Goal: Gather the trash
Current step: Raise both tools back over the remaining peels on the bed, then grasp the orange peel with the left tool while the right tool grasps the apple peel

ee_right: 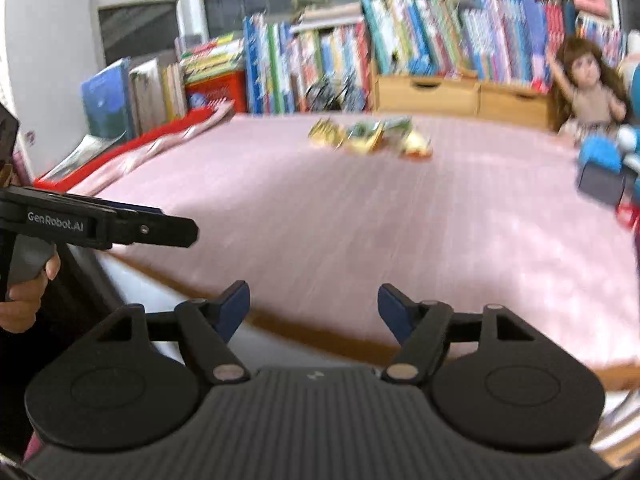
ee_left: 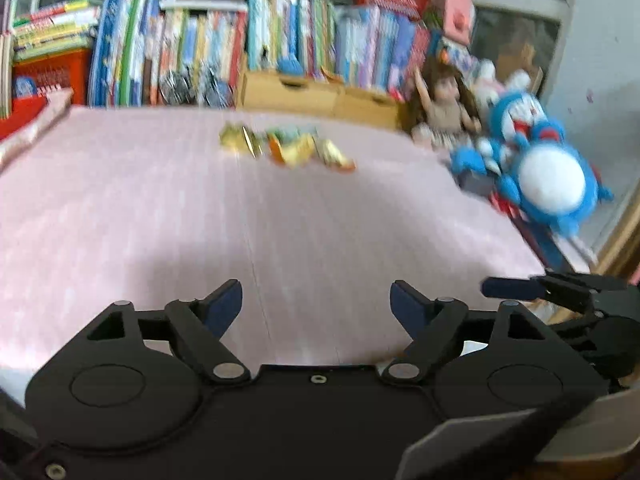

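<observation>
1. A small heap of wrappers (ee_left: 286, 148), gold, orange and green, lies on the pink tabletop (ee_left: 160, 220), in the upper middle of both views and near the table's far edge. The blur hides how many pieces there are.
2. The left gripper (ee_left: 316, 304) and right gripper (ee_right: 314, 306) sit at the bottom of their frames, jaws spread wide, holding nothing, well short of the heap.
3. Judged from this, the approach is in hand; next, one gripper must reach across the table and close on a single wrapper.
4. Behind the heap stand books (ee_left: 200, 40) and wooden drawers (ee_left: 316, 94).
5. Only the left view shows the blue plush (ee_left: 548, 176) whole, at right beside a doll (ee_left: 444, 108).
6. Only the right view shows a hand (ee_right: 24, 296) gripping the left tool's handle, at left.
</observation>
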Tool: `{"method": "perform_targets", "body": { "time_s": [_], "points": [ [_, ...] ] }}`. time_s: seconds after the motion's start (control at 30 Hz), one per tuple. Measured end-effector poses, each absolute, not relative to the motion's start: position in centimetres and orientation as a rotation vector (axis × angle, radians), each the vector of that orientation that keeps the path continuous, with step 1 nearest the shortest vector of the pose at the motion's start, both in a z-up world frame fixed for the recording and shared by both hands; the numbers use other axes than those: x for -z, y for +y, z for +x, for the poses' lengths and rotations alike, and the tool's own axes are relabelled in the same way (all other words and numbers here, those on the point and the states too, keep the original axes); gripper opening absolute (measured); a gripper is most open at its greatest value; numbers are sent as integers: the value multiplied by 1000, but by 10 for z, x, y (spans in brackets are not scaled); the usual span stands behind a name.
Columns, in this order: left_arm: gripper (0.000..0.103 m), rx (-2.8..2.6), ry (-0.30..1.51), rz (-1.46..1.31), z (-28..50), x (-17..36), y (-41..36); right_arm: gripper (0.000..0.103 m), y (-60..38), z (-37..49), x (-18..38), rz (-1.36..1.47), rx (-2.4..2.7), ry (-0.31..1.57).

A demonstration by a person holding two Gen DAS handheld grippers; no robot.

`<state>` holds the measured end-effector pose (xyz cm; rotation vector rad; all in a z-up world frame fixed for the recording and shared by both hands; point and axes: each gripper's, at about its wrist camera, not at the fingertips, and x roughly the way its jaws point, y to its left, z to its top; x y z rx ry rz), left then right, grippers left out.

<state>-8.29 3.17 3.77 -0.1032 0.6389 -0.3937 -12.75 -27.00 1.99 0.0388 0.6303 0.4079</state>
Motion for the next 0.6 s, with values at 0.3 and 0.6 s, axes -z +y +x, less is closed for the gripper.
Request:
{"method": "perform_targets", "body": {
  "time_s": [0.3,0.6],
  "points": [
    [85,315,601,-153,11,-55,31,81,-286,-48,-36,56,-283,576],
    [85,220,668,-297,115,-40,24,81,-299,40,-23,119,-207,630]
  ]
}}
